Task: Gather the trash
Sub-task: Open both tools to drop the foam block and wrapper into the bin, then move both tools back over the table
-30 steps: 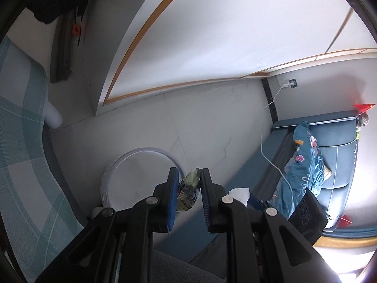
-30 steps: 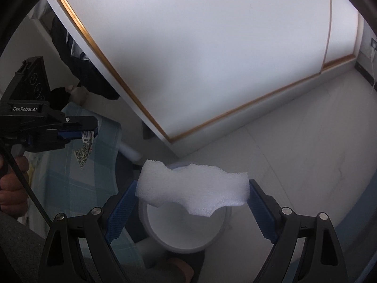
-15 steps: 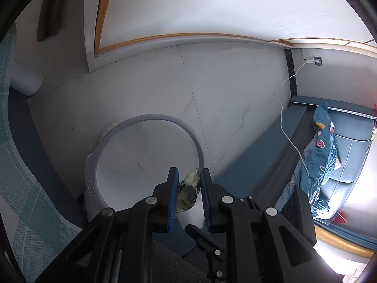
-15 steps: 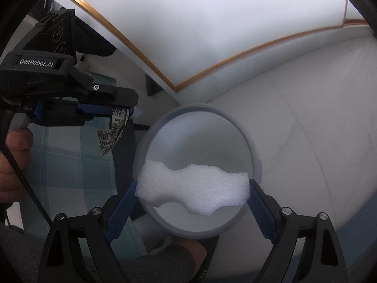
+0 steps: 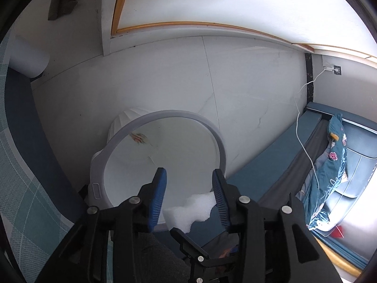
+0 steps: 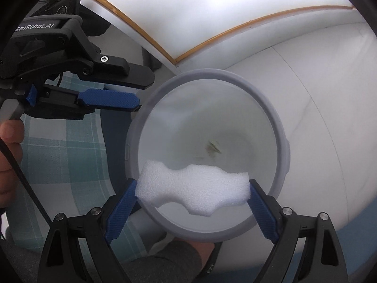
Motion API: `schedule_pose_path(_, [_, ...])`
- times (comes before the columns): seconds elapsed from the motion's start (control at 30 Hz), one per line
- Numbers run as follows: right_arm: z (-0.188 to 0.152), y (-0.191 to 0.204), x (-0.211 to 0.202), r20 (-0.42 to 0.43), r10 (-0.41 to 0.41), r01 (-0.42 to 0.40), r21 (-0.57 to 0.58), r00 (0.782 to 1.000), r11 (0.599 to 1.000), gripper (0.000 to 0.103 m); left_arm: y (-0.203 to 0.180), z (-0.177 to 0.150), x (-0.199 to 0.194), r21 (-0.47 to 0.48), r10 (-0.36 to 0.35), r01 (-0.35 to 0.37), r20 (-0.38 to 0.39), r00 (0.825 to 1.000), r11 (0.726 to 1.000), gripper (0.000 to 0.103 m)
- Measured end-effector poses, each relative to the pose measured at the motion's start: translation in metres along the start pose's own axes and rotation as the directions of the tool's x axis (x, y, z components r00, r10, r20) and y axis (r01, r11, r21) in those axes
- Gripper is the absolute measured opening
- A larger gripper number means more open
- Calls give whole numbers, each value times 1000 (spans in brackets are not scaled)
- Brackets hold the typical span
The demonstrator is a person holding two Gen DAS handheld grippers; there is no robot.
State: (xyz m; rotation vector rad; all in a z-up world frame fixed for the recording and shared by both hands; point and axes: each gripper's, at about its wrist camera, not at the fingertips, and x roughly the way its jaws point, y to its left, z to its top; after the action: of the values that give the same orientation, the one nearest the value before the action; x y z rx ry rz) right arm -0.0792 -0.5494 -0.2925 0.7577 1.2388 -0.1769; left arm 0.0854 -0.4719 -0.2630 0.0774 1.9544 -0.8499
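The left gripper (image 5: 189,186) has just been opening, its blue pads parted with nothing between them, above a round white waste bin with a grey rim (image 6: 281,127). A small crumpled wrapper (image 6: 213,149) lies at the bin's bottom. The right gripper (image 6: 192,199) clamps a jagged white foam block (image 6: 188,189) over the bin's near rim. Around the bin: pale tiled floor (image 5: 165,75), a teal checked cloth (image 6: 59,153), a blue sofa (image 5: 353,141) and a white cable (image 5: 304,146).

Wrapper (image 6: 213,149) inside bin (image 6: 280,127)
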Motion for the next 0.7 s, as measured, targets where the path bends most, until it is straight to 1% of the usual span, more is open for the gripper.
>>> schedule_pose_path(0.07, [-1, 3, -2, 10, 0, 0, -18, 1000, 1000, 97, -2, -1, -3, 10, 10, -10, 6, 1000, 1000, 39])
schedule_pose_path(0.13, [-4, 1, -9, 13, -12, 12, -36, 1000, 999, 98, -3, -4, -7, 23, 17, -17, 17, 1000, 1000, 42])
schedule_pose_path(0.2, [-5, 0, -12, 17, -10, 11, -40, 1000, 999, 98, -8, -7, -11, 45, 37, -38, 32, 999, 998, 52])
schedule_pose_path(0.3, [-8, -6, -8, 16, -18, 18, -23, 1000, 1000, 99, -13, -10, -19, 69, 53, -58, 63, 997, 996, 61])
schedule_pose_path(0.37, [-9, -8, -10, 16, -24, 24, -13, 1000, 1000, 99, -16, -12, -23, 84, 73, -80, 80, 994, 993, 61])
schedule_pose_path(0.5, [-13, -14, -27, 50, -48, 48, -1, 998, 999, 99, -19, -20, -32, 121, 122, -134, 108, 987, 983, 63])
schedule_pose_path(0.53, [-15, -12, -27, 67, -63, 63, 1, 996, 998, 99, -19, -23, -34, 127, 130, -144, 113, 985, 981, 63])
schedule_pose_path(0.6, [-15, -10, -36, 119, -117, 116, 13, 986, 993, 99, -20, -31, -43, 131, 138, -157, 141, 980, 979, 63])
schedule_pose_path(0.7, [-15, -12, -56, 169, -142, 138, 37, 975, 990, 99, -21, -43, -59, 144, 152, -182, 198, 968, 973, 64])
